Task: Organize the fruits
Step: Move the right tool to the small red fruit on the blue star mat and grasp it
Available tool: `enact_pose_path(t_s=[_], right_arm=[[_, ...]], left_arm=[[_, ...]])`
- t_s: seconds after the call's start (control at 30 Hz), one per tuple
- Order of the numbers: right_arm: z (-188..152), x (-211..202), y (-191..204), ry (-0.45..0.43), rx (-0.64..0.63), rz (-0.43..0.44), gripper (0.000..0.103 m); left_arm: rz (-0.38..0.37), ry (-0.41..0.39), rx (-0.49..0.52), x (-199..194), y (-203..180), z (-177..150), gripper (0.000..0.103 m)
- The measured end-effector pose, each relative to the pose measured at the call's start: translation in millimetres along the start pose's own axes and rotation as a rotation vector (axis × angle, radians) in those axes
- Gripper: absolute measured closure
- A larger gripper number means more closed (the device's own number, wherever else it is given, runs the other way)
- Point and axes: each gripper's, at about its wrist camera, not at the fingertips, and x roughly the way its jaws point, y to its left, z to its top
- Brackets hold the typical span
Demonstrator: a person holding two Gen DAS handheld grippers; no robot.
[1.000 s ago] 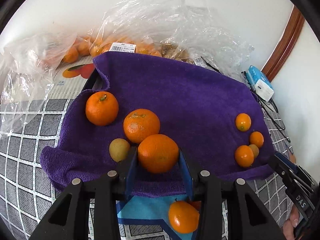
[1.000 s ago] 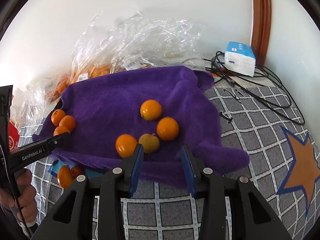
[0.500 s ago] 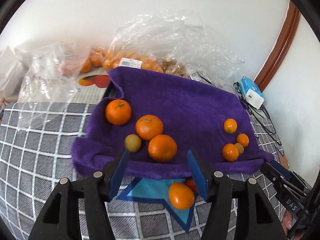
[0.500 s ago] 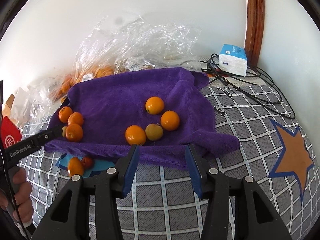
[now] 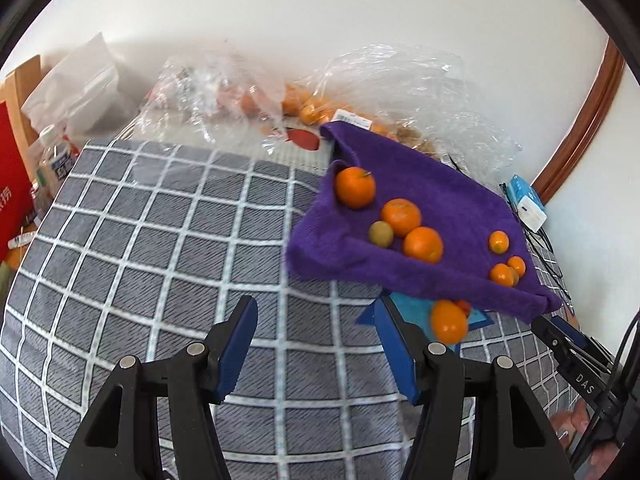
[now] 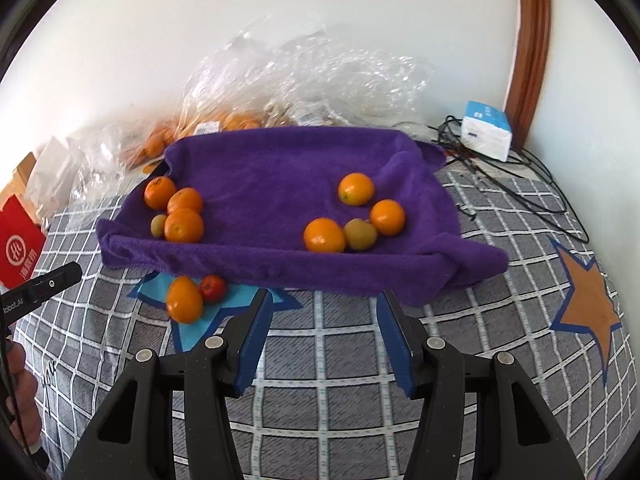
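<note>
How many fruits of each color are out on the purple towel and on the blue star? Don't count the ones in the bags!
Orange fruits: 7, with 6 on the purple towel and 1 on the blue star, such as this one.
Yellow-green fruits: 2, both on the towel.
Red fruits: 1, on the star.
Total: 10

Ahead of both tools a plain white wall (image 6: 280, 20) rises, evenly daylit. A brown wooden door frame (image 6: 534, 40) stands ahead to the right. Beneath the tools spreads a grey checked bedspread (image 5: 168, 240) with white grid lines and an orange star (image 6: 588, 308).
</note>
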Motion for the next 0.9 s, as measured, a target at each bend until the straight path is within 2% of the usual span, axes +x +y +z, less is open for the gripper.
enact_pose_path(t_s=[0.13, 0.33, 0.47, 0.6, 0.73, 0.9], right_arm=[[-5.3, 8.5, 18.5, 0.018, -0.038, 0.009, 0.049], [-10.9, 19.8, 37.5, 0.054, -0.047, 0.068, 0.049], [-13.9, 29.2, 48.0, 0.070, -0.065, 0.095, 0.049], [-12.1, 36.1, 57.0, 0.047, -0.084, 0.093, 0.050], [-5.1, 48.9, 59.5, 0.059, -0.084, 0.100, 0.062], [1.0, 61.5, 64.4, 0.075, -0.090, 0.143, 0.062]], left_arm=[[0.054, 0.013, 0.009, 4.4, 14.2, -10.5, 0.044], [0.088, 0.027, -0.025, 13.3, 35.7, -24.6, 0.044], [0.087, 0.002, -0.015, 11.6, 38.0, -27.7, 0.045], [0.082, -0.034, -0.001, 11.6, 39.3, -31.2, 0.045], [0.083, -0.053, 0.008, 11.4, 39.2, -32.9, 0.044], [0.058, -0.051, 0.003, 11.5, 40.6, -33.0, 0.039]])
